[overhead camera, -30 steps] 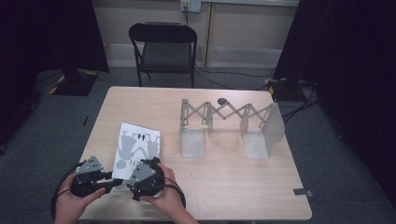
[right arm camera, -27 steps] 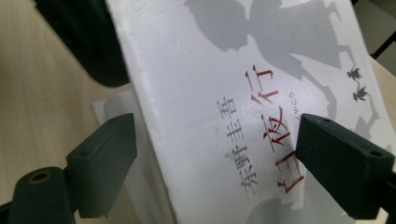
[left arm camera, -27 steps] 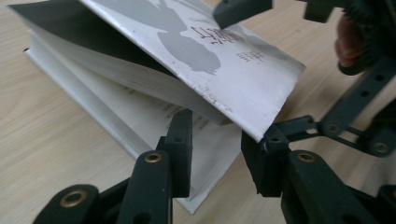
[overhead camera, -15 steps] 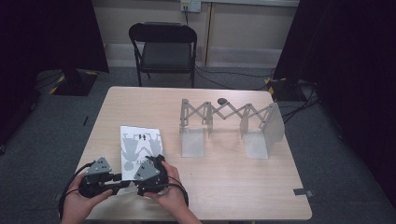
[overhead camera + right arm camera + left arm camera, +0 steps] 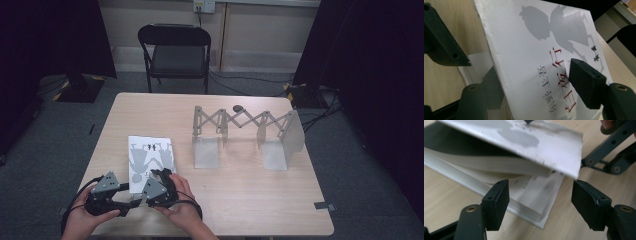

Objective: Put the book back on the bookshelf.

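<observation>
A white book (image 5: 150,156) with grey figure silhouettes on its cover lies at the table's near left. Its cover (image 5: 529,45) is raised at the near edge, and the page block (image 5: 531,195) shows underneath. My right gripper (image 5: 159,175) is at that near edge. In the right gripper view it (image 5: 534,75) is open, with one jaw under the raised cover and the other above the red lettering. My left gripper (image 5: 129,200) sits just left of it, pointing right. It (image 5: 540,205) is open and faces the book's near corner, holding nothing.
A metal scissor rack (image 5: 245,121) with two translucent panels stands right of centre on the wooden table (image 5: 240,200). A small dark object (image 5: 238,107) lies behind it. A black chair (image 5: 175,50) stands beyond the far edge.
My left gripper has slid right, close up to the right gripper and the book's near corner. The right gripper has edged forward at the book's near edge.
</observation>
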Action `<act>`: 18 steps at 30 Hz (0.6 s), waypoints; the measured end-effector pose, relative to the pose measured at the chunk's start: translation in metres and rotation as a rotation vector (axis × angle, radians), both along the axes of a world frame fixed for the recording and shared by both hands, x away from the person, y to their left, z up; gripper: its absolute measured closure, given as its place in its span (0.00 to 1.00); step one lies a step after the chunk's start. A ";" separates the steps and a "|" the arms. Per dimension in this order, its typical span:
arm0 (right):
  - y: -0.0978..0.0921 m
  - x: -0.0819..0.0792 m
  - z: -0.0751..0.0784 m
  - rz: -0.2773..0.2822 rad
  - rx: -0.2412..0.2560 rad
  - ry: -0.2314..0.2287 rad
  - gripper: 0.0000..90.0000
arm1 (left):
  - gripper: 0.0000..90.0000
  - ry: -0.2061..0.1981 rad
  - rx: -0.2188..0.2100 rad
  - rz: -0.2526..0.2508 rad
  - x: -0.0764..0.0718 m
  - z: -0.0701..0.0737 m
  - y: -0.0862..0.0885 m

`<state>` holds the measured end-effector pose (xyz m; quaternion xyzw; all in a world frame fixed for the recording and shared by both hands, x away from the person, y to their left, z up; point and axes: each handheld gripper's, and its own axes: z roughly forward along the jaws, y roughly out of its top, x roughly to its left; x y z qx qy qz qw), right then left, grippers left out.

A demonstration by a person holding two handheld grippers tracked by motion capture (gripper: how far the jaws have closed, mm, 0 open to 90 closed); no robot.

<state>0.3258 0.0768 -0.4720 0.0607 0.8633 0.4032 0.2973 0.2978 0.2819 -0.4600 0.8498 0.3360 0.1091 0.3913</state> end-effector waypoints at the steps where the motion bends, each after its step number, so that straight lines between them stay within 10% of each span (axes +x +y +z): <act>1: 0.000 -0.002 0.000 -0.001 -0.002 -0.013 0.40 | 0.32 -0.013 0.034 -0.005 0.000 -0.001 0.001; 18: -0.001 -0.004 0.008 -0.006 -0.012 -0.034 0.49 | 0.22 0.008 0.089 0.038 0.005 -0.014 0.021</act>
